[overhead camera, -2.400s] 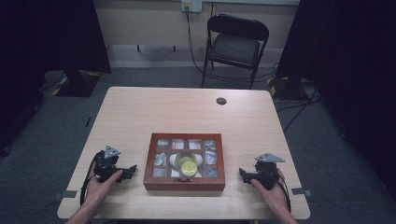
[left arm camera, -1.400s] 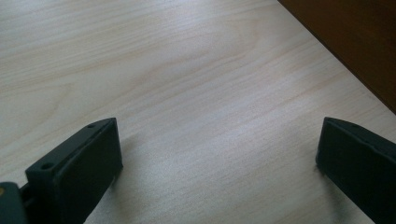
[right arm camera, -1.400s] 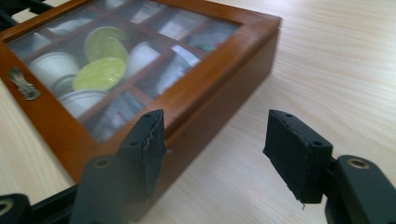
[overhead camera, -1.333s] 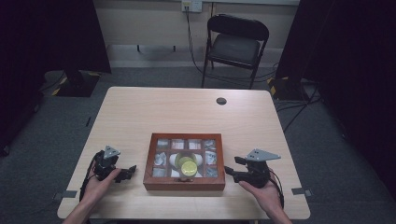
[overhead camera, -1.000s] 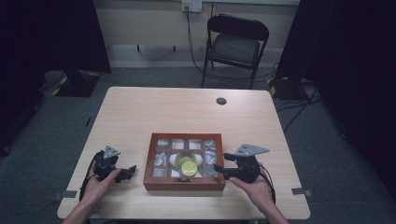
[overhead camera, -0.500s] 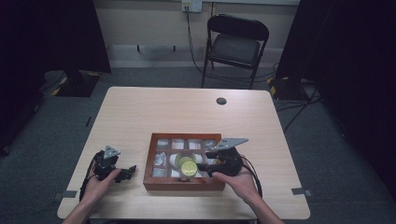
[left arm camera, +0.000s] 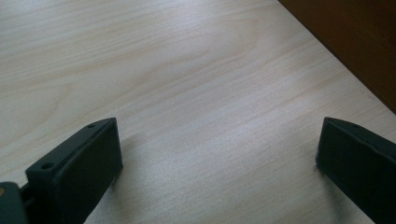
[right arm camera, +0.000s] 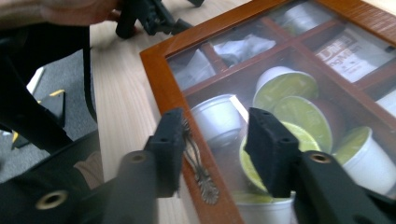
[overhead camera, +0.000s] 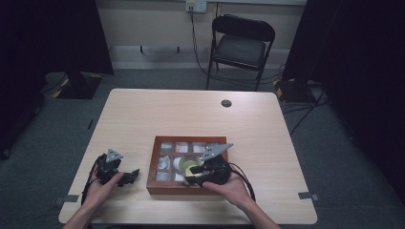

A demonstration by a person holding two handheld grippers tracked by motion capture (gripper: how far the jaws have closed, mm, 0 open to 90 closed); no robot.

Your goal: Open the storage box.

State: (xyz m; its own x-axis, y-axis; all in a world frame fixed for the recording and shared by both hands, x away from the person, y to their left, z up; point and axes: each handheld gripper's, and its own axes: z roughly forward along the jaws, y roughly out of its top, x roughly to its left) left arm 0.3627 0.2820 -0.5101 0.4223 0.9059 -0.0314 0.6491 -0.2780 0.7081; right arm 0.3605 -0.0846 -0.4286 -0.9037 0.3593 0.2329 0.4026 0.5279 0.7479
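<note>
A wooden box (overhead camera: 186,190) with a glass lid sits near the table's front edge, holding several green-topped pods (right arm camera: 285,86) and paper packets. My right gripper (overhead camera: 192,177) hovers over its front part. In the right gripper view the jaws (right arm camera: 215,140) straddle the lid's front rail and its small metal clasp (right arm camera: 198,163). They have just been closing; the right pad still stands off the rail, over the glass. My left gripper (overhead camera: 131,175) rests on the table left of the box, jaws (left arm camera: 217,163) wide open with bare wood between them.
The box's dark side (left arm camera: 355,42) lies just right of the left jaws. A small black disc (overhead camera: 226,103) sits at the far side of the table (overhead camera: 191,119). A folding chair (overhead camera: 241,45) stands beyond it, with cables on the floor.
My right gripper has moved left from the table beside the box to over its front rail, and its jaws have narrowed. The left gripper has stayed put.
</note>
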